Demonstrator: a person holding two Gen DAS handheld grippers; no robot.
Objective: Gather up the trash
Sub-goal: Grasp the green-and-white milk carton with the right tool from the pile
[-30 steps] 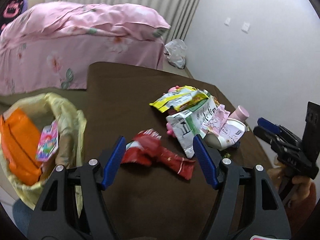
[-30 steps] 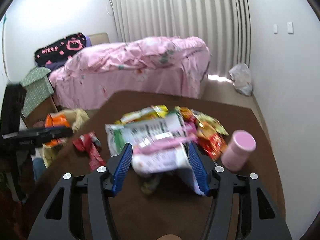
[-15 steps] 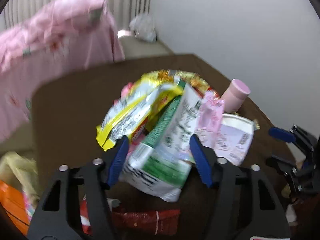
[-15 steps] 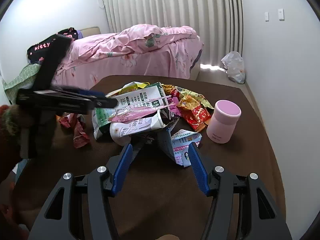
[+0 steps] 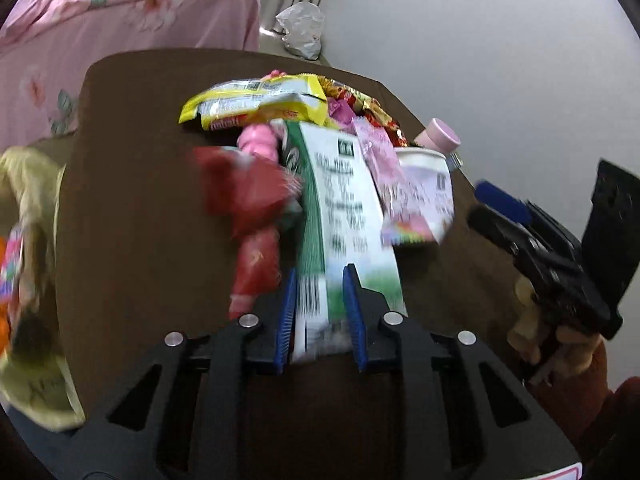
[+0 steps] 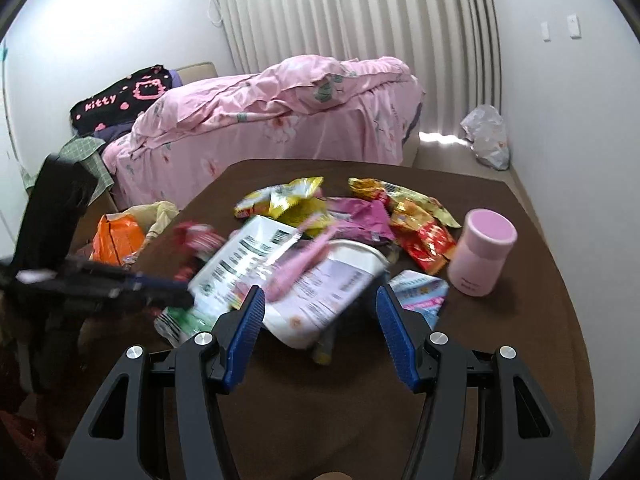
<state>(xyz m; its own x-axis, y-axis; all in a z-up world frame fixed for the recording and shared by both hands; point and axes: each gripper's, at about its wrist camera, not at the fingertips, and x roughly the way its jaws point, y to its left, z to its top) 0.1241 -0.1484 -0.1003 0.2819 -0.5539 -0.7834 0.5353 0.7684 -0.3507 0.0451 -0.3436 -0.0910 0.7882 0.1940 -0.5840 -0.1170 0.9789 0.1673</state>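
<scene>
Our left tongs (image 5: 320, 304) are narrowed onto the near end of the carton (image 5: 344, 216), pinching it by its flattened edge; we judge this the easiest hold on a squashed box. The carton lies on the brown desk (image 5: 132, 208), its far end in the trash pile. Our right tongs (image 6: 320, 320) stand wide and hold nothing, poised just short of the cup (image 6: 320, 292), likely the next pick. The bag (image 5: 28, 240) hangs at the desk's left edge with an orange wrapper (image 6: 116, 236) inside. A red wrapper (image 5: 256, 208) lies beside the carton, toward the bag, and may drag along. The pink wrapper (image 5: 384, 176) overlaps the carton. The pink jar (image 6: 482, 258) stands apart to the right.
</scene>
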